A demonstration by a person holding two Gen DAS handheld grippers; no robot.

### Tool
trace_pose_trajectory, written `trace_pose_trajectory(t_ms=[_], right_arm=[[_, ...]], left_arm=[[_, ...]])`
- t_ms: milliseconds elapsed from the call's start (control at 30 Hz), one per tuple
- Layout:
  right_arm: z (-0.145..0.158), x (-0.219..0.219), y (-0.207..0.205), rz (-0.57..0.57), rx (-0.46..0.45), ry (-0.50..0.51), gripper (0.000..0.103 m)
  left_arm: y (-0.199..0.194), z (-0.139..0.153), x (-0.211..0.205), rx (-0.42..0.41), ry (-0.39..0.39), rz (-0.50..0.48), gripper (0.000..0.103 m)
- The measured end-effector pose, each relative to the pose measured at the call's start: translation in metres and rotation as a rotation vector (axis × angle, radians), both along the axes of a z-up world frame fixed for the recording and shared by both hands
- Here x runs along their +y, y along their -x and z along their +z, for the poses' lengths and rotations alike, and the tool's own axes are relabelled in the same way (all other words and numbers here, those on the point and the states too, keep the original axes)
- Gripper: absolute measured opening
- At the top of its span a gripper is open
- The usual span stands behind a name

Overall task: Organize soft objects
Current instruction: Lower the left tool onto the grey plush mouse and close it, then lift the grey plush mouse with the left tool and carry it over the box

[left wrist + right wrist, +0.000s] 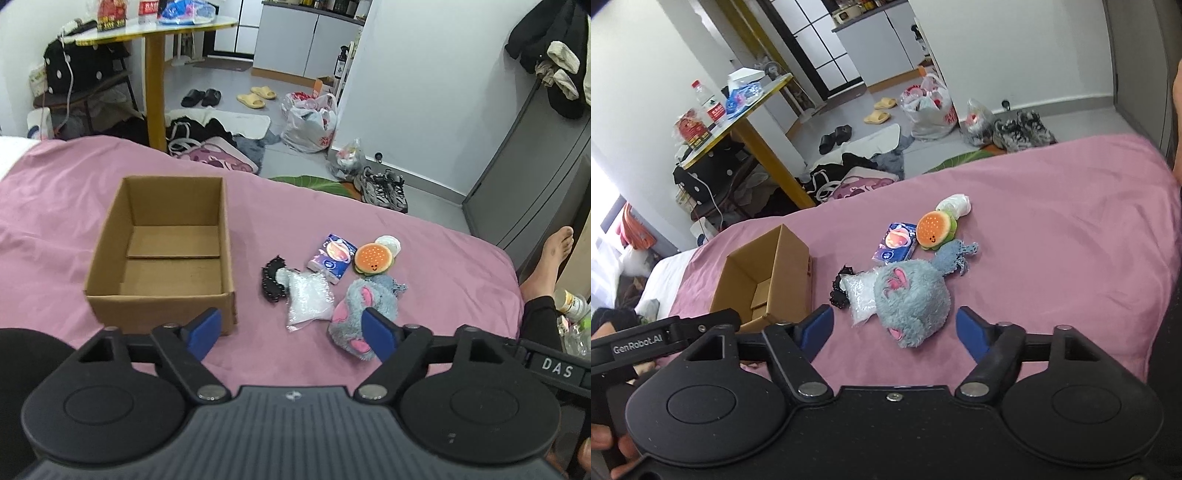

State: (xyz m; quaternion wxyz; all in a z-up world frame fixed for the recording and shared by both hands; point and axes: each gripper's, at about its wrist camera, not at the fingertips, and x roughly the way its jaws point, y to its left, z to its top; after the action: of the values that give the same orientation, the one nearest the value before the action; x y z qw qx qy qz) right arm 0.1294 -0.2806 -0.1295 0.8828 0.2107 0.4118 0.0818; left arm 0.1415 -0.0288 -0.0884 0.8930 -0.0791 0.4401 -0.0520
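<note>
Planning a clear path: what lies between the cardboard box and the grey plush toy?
A black lacy item and a clear plastic bag lie between box and plush toy, seen in both views.

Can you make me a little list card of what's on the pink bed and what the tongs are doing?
surface: pink bedsheet
container: open brown cardboard box, nothing inside
toys: fluffy grey-blue plush with pink ears; round orange burger plush
other items: blue tissue pack; clear crinkly plastic bag; black lacy fabric piece
left tongs: open, holding nothing
right tongs: open, holding nothing
</note>
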Motion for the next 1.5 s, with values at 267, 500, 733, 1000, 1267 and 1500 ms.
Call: trace_pose_trajectory(t_ms=[267, 500, 733, 1000, 1267, 1500], right_arm=[[-0.02, -0.003, -0.033, 0.021, 0.06, -0.021, 0.053], [-0.041, -0.016, -0.056, 0.006, 0.12, -0.093, 0.043], [-0.061, -0.024, -0.077, -0.001, 0.174, -0.166, 0.028], [-0.081, -0.03, -0.089, -0.035, 0.222, -0.231, 0.029], [-0.093, -0.034, -0.097, -0.064, 0.245, -0.264, 0.053], [-0.1, -0.032, -0.101, -0.071, 0.256, -0.284, 0.054]], left_arm=[[-0.029, -0.021, -0.009, 0.053, 0.061, -0.005, 0.055], [-0.053, -0.047, -0.018, 0.137, 0.12, -0.005, 0.04], [-0.075, -0.073, -0.024, 0.241, 0.209, 0.023, 0.022], [-0.096, -0.092, -0.036, 0.31, 0.261, 0.041, 0.014], [-0.114, -0.105, -0.047, 0.355, 0.267, 0.062, 0.019], [-0.121, -0.11, -0.052, 0.365, 0.259, 0.1, 0.036]])
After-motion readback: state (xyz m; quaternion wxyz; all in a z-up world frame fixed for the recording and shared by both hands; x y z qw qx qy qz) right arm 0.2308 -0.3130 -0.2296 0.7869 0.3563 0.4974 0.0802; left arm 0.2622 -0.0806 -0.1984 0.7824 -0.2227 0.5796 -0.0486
